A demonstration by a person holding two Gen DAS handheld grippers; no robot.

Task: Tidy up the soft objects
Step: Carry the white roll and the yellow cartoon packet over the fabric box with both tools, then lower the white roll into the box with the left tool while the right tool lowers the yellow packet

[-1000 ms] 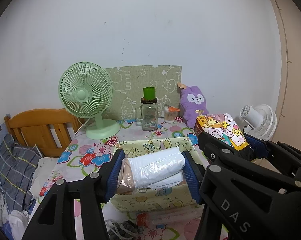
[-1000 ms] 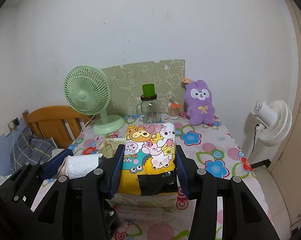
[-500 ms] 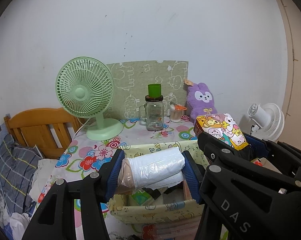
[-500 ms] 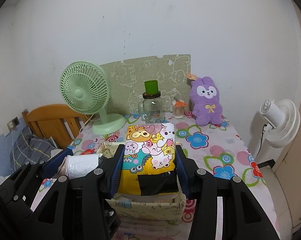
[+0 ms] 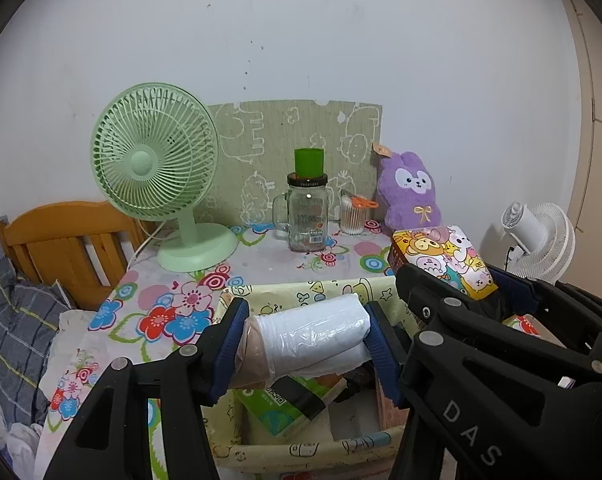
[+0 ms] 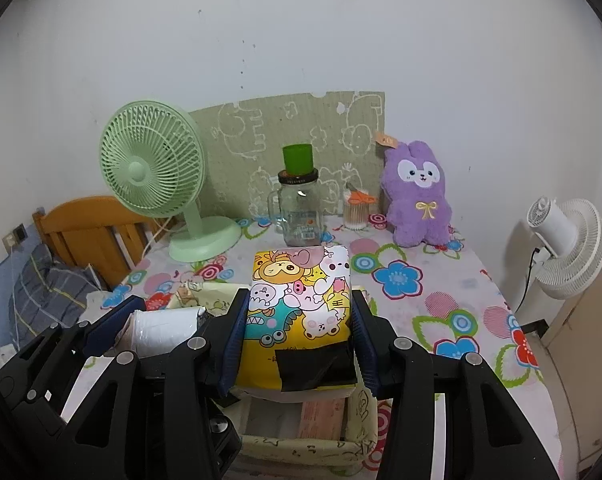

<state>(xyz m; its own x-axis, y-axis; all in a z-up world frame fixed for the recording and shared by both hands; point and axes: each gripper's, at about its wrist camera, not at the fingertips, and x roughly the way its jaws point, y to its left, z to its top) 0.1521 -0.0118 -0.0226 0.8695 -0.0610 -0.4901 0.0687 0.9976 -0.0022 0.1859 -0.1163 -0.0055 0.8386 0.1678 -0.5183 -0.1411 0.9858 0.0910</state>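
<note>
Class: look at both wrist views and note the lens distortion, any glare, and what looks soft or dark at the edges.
Left wrist view: glare streaks the plastic-wrapped white roll; black corners. Right wrist view: the wall edge by the white fan bows; a highlight on the glass jar; the cartoon tissue pack reads sharp.

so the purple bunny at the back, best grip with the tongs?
Take the bunny across its narrow body, coming level from the front. It stands upright against the wall, so its sides are open; the swab jar crowds its left.
</note>
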